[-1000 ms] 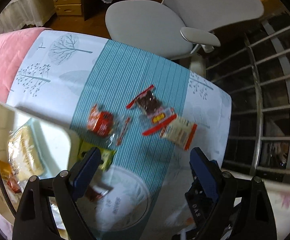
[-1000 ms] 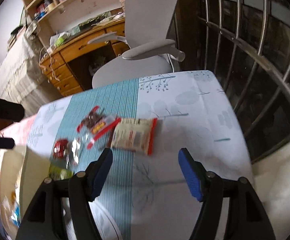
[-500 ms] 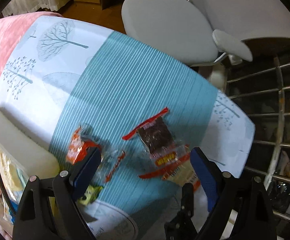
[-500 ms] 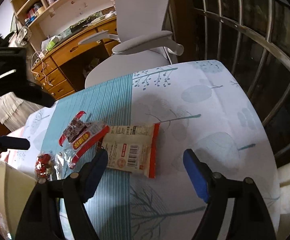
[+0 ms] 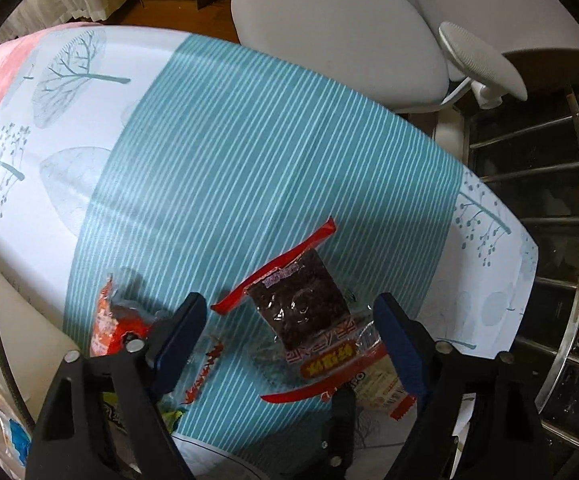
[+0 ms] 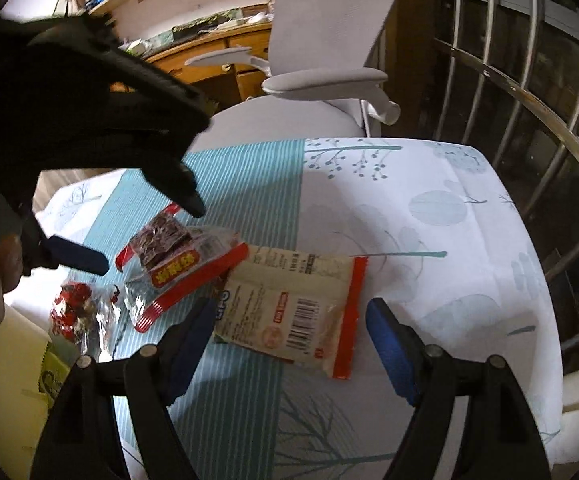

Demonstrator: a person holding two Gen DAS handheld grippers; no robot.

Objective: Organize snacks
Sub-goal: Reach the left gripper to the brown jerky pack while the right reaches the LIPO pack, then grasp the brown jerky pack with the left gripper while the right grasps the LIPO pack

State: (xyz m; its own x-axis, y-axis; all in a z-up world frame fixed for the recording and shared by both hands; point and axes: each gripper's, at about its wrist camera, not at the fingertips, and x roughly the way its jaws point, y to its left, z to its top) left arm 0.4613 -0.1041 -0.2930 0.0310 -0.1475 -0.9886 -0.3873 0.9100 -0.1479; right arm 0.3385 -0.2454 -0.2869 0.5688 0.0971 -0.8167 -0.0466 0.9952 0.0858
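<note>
A table covered by a cloth (image 5: 217, 168) with a teal white-striped band down the middle and white panels printed with grey-blue trees and leaves carries a small cluster of snack packets.

From the left wrist view, the left gripper (image 5: 289, 332), black with blue pads, points down at the cloth, and its jaws are closing. Between them, not yet touched by either pad, lies a clear plastic packet of dark dried fruit with red sealed ends and a yellow label (image 5: 301, 316). It sits on the teal band, toward the table's near edge. Left of it, partly behind the left pad, lies a crinkled orange-red and clear wrapper (image 5: 107, 326). A green-yellow wrapper (image 5: 173, 414) peeks out beneath the left finger.

From the right wrist view, the right gripper (image 6: 289, 340) hangs over the cloth with its blue pads spread apart and gripping nothing. Between them lies a flat cream-coloured packet with a barcode and a red strip along one end (image 6: 289, 312), straddling the line where the teal band meets the white panel. One corner of the dark fruit packet overlaps its left end. The left gripper's black body fills the upper left of this view.

Beyond the far edge of the table stands a light grey office chair (image 6: 329, 40), with a wooden desk (image 6: 209, 52) behind it. A metal railing (image 6: 529, 120) runs along the right side.
</note>
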